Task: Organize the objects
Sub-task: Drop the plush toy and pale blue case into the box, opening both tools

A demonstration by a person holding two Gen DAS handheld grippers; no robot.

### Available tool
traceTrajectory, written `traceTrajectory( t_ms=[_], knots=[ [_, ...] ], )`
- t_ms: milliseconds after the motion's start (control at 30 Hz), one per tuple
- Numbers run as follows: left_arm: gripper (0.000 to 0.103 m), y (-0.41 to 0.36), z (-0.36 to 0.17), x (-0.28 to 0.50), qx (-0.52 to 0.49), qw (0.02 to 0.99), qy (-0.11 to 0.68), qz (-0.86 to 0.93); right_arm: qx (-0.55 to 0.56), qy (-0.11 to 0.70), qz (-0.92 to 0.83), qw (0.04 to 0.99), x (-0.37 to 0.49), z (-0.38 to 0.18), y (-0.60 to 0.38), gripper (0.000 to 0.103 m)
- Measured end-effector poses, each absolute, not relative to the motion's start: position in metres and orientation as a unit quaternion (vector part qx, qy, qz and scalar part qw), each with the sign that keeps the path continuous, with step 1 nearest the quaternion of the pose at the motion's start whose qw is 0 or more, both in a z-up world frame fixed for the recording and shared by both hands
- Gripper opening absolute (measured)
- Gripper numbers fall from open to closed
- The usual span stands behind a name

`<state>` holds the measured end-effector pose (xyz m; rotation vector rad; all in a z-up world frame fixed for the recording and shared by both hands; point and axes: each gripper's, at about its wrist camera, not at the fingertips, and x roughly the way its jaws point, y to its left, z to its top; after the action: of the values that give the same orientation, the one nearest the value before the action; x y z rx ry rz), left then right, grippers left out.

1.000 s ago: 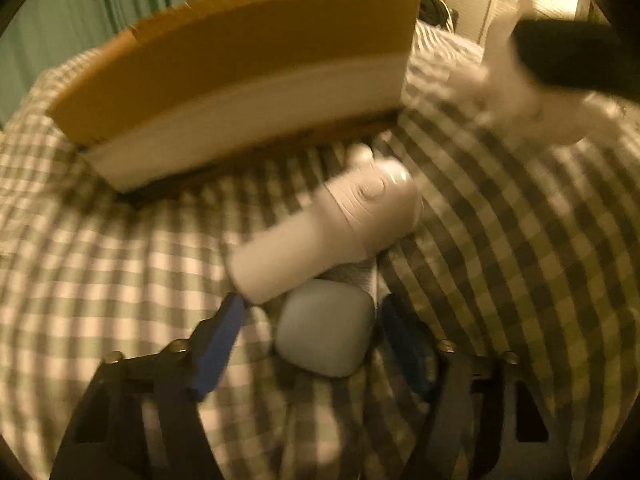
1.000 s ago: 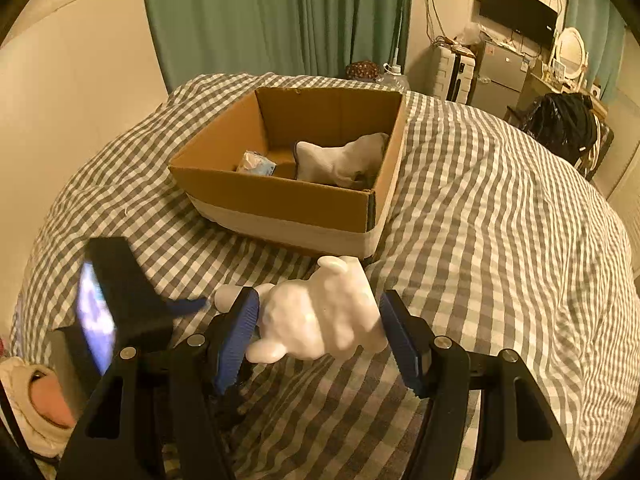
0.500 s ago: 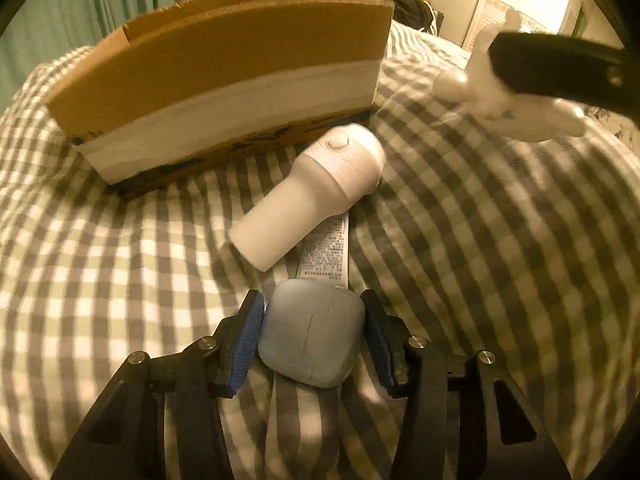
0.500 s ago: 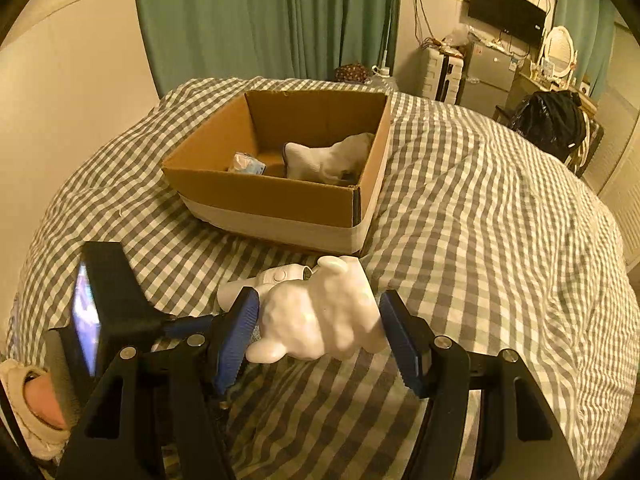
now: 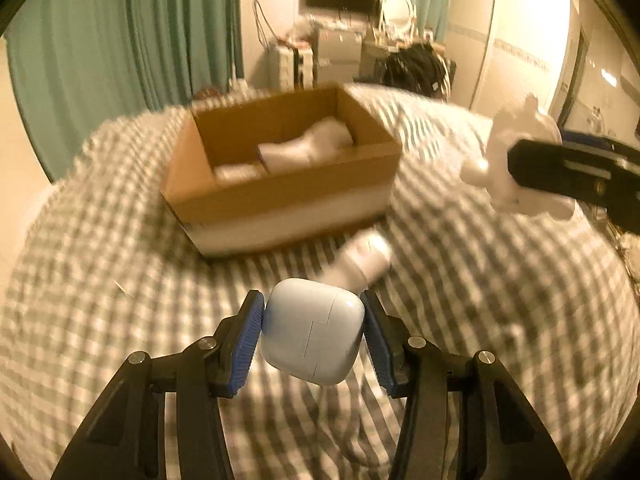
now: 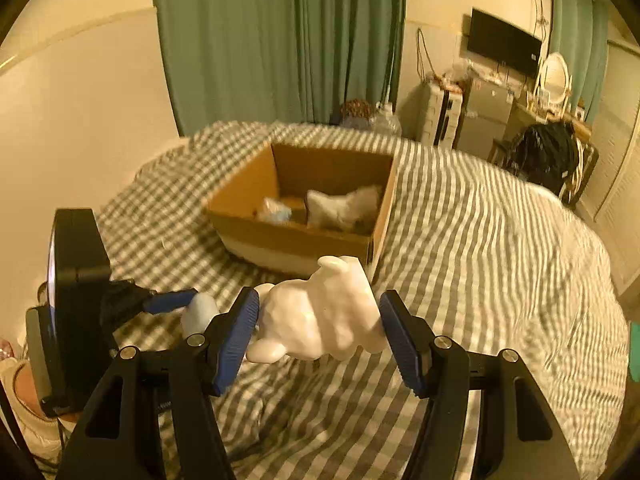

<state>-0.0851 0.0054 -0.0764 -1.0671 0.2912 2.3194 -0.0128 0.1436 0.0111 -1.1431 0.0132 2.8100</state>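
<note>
My left gripper (image 5: 313, 336) is shut on a pale blue rounded case (image 5: 312, 338) and holds it above the checked bedspread. My right gripper (image 6: 320, 330) is shut on a white bumpy figurine (image 6: 320, 320), also lifted; the figurine also shows in the left wrist view (image 5: 516, 164) at the right. An open cardboard box (image 5: 280, 196) lies ahead on the bed and holds a white cloth bundle (image 5: 308, 146) and a small packet (image 6: 274, 212). A white cylinder-shaped device (image 5: 362, 264) lies on the bed in front of the box.
The bed is covered by a grey and white checked spread (image 6: 480, 260). Green curtains (image 6: 280, 40) hang behind. A TV, a mirror and cluttered furniture (image 6: 520, 92) stand at the far right. The left gripper body (image 6: 76, 292) shows at the left of the right wrist view.
My left gripper closed on the pale blue case and lifted it off the bed, so the box interior came into view. My right gripper kept holding the figurine and rose.
</note>
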Motion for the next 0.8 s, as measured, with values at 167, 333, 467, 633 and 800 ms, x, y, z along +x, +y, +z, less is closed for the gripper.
traceTrajectory(
  t_ms=[167,333,467,633,800],
  knots=[
    [0.050,0.007,-0.033,-0.099,-0.355,0.267,0.100,0.890,-0.343,-0.018,0.938,0.052,-0.027,0.045,0.136,0.063],
    [0.050,0.002,-0.003,-0.136,-0.325,0.250,0.091,0.907,-0.317,-0.015,0.948,0.040,-0.059,0.075,0.139,0.063],
    [0.050,0.006,0.014,-0.170,-0.311,0.235,0.085,0.917,-0.301,-0.017,0.952,0.045,-0.091,0.090,0.145,0.063],
    [0.050,0.021,0.015,-0.218,-0.314,0.226,0.083,0.918,-0.301,-0.003,0.952,0.044,-0.140,0.088,0.160,0.063],
    [0.050,0.038,-0.003,-0.255,-0.321,0.227,0.086,0.915,-0.314,0.003,0.948,0.054,-0.190,0.061,0.177,0.063]
  ],
)
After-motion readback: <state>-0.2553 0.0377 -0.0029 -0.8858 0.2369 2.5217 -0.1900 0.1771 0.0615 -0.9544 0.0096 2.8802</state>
